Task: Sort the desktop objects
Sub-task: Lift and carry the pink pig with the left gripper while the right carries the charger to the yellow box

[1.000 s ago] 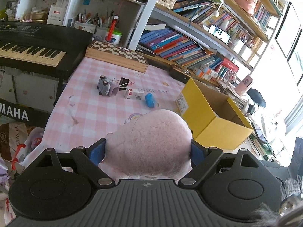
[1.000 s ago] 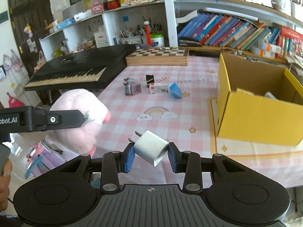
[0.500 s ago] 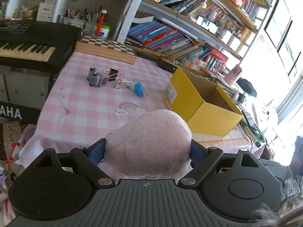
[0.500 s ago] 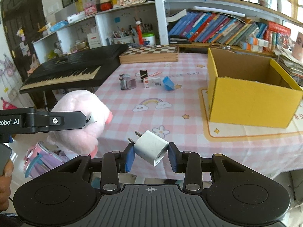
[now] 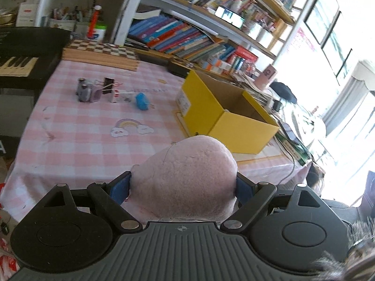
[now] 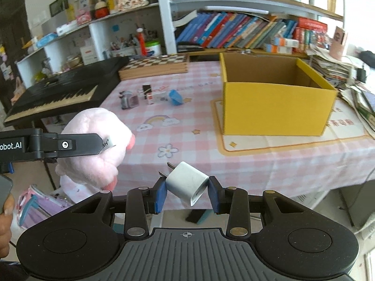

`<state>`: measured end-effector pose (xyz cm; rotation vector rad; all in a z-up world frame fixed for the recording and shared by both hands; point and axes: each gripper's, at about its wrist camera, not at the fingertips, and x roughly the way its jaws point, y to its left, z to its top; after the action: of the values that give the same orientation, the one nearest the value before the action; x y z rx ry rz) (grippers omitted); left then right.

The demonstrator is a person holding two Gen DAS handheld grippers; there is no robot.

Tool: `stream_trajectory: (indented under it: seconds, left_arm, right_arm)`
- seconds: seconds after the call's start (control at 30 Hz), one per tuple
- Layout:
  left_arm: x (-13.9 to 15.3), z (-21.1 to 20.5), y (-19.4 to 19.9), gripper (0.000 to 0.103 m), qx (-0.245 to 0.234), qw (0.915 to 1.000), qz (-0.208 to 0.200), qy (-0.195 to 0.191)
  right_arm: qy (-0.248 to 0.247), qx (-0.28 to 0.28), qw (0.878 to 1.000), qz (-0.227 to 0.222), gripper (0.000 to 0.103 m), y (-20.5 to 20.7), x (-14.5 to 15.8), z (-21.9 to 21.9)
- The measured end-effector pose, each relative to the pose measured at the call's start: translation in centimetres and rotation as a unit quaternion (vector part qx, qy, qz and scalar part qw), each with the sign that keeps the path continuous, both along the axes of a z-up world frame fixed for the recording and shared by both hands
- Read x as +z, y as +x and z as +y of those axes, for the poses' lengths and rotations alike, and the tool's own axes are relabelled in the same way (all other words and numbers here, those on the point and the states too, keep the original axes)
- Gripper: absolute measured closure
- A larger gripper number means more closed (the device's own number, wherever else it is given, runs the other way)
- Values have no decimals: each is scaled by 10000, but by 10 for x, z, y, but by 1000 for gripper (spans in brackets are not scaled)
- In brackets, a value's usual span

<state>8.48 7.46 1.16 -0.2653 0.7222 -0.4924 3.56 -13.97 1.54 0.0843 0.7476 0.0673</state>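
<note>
My left gripper [image 5: 184, 186] is shut on a pink plush toy [image 5: 187, 178] and holds it in the air off the table's near edge; the plush toy also shows in the right wrist view [image 6: 93, 147]. My right gripper [image 6: 187, 193] is shut on a white plug adapter [image 6: 187, 186], prongs pointing up-left, in front of the table. An open yellow cardboard box [image 6: 276, 103] stands on the right of the pink checked tablecloth [image 6: 187, 126]; it also shows in the left wrist view [image 5: 225, 114].
Small items lie mid-table: a grey-purple gadget [image 5: 85, 91], a black binder clip [image 5: 107, 85], a small white box [image 5: 120, 96], a blue object [image 5: 141, 100]. A chessboard [image 6: 154, 66] lies at the back, a black keyboard [image 6: 61, 93] stands left, bookshelves behind.
Both grippers have pulled back from the table and swung right, so the table and yellow box look farther and more centred. Both holds are unchanged.
</note>
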Motion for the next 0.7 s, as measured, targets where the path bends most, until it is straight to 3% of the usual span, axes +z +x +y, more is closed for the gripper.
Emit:
stream_trajectory:
  seconds: [0.7]
  left_arm:
    - [-1,-68,15,16,-825,9966,67,30]
  right_arm:
    - [61,-777,9966,272,66,-9,-5,-57]
